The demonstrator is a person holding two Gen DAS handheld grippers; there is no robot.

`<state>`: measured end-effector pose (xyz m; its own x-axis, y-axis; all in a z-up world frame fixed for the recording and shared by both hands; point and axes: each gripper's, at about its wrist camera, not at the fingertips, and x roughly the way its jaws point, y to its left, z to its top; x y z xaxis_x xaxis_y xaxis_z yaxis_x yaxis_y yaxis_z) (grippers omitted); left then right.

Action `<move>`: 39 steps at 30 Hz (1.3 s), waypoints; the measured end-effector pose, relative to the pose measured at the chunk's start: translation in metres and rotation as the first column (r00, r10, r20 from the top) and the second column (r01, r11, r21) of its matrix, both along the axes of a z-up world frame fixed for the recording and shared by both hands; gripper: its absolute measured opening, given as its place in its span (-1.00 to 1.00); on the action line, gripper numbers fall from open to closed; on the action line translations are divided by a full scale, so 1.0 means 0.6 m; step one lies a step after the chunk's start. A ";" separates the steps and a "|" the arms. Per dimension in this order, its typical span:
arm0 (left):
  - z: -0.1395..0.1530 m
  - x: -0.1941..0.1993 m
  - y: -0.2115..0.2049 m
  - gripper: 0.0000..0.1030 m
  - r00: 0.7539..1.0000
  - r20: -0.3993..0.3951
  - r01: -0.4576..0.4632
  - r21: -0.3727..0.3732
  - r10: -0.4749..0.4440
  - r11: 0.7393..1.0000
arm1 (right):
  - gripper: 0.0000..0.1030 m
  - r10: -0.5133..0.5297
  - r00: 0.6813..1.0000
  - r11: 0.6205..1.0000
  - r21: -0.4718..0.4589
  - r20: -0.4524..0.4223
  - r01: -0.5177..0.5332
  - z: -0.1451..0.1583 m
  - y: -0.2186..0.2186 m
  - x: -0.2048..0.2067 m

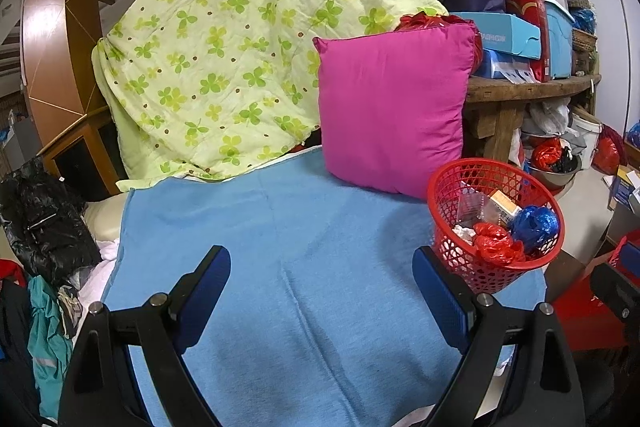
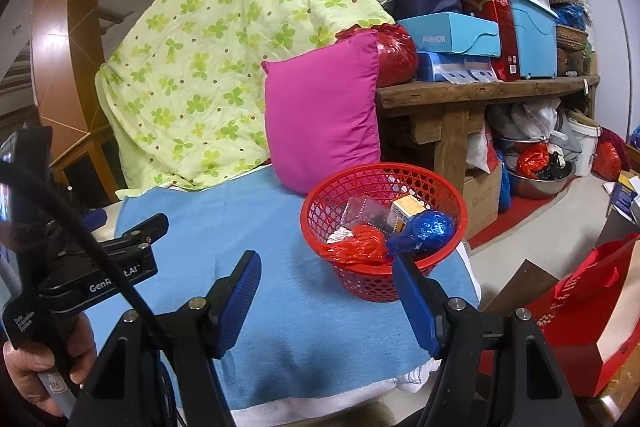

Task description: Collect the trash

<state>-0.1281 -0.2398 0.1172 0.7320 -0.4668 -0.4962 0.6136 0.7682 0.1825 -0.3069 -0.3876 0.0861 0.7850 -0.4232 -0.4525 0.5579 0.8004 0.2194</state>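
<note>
A red mesh basket (image 1: pixel 460 259) (image 2: pixel 352 279) stands at the right edge of a blue blanket (image 1: pixel 280 247) (image 2: pixel 280 307). Inside lie a crumpled red bag (image 1: pixel 496 243) (image 2: pixel 356 247), a crumpled blue bag (image 1: pixel 534 223) (image 2: pixel 424 227), a small carton (image 2: pixel 406 211), clear plastic and white paper. My left gripper (image 1: pixel 322 265) hovers open over bare blanket, left of the basket, nothing between its blue pads. My right gripper (image 2: pixel 326 271) is open just before the basket's near rim, holding nothing. The left gripper (image 2: pixel 120 247) also shows in the right wrist view, held by a hand (image 2: pixel 36 367).
A pink cushion (image 1: pixel 394 107) (image 2: pixel 324 115) leans behind the basket, beside a green clover quilt (image 1: pixel 224 47) (image 2: pixel 208 59). A wooden shelf (image 2: pixel 480 91) crowded with boxes stands to the right. Black and teal clothing (image 1: pixel 44 227) lies at the left; a red paper bag (image 2: pixel 588 315) stands on the floor.
</note>
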 end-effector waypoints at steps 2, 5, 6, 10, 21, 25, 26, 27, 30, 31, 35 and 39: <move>-0.002 0.004 0.007 0.79 1.000 0.002 -0.010 0.000 0.010 1.000 | 0.39 0.008 1.000 1.000 0.001 -0.007 -0.008 -0.003 0.004 0.005; -0.004 0.013 0.018 0.79 1.000 0.003 -0.031 -0.001 0.031 1.000 | 0.39 0.020 1.000 1.000 0.007 -0.014 -0.019 -0.007 0.008 0.013; -0.005 0.017 0.022 0.79 0.999 0.002 -0.037 -0.001 0.037 0.999 | 0.39 0.022 1.000 1.000 0.007 -0.016 -0.022 -0.007 0.010 0.015; -0.007 0.029 0.036 0.79 0.998 -0.005 -0.060 -0.008 0.060 0.998 | 0.39 0.037 0.999 0.999 0.006 -0.018 -0.037 -0.007 0.023 0.025; -0.008 0.041 0.057 0.79 0.997 -0.013 -0.077 -0.023 0.077 0.997 | 0.39 0.056 0.998 0.998 -0.012 -0.020 -0.056 -0.001 0.043 0.046; -0.008 0.042 0.062 0.79 0.997 -0.014 -0.079 -0.026 0.079 0.997 | 0.39 0.062 0.998 0.998 -0.011 -0.028 -0.062 -0.001 0.049 0.052; -0.008 0.043 0.064 0.79 0.997 -0.014 -0.079 -0.026 0.079 0.997 | 0.39 0.063 0.998 0.998 -0.013 -0.029 -0.063 -0.001 0.051 0.054; -0.008 0.042 0.063 0.79 0.997 -0.014 -0.079 -0.026 0.079 0.997 | 0.39 0.064 0.997 0.998 -0.014 -0.031 -0.065 -0.001 0.052 0.055; -0.007 0.043 0.066 0.79 0.997 -0.012 -0.082 -0.029 0.082 0.996 | 0.39 0.071 0.997 0.997 -0.014 -0.032 -0.071 -0.002 0.055 0.059; -0.006 0.043 0.067 0.79 0.996 -0.013 -0.084 -0.030 0.083 0.996 | 0.39 0.072 0.997 0.997 -0.015 -0.033 -0.072 -0.003 0.056 0.059; -0.006 0.044 0.070 0.79 0.996 -0.013 -0.085 -0.031 0.085 0.996 | 0.39 0.074 0.997 0.997 -0.015 -0.036 -0.074 -0.006 0.057 0.060; -0.005 0.042 0.067 0.79 0.997 -0.011 -0.082 -0.029 0.082 0.996 | 0.39 0.071 0.997 0.997 -0.013 -0.033 -0.071 -0.006 0.054 0.059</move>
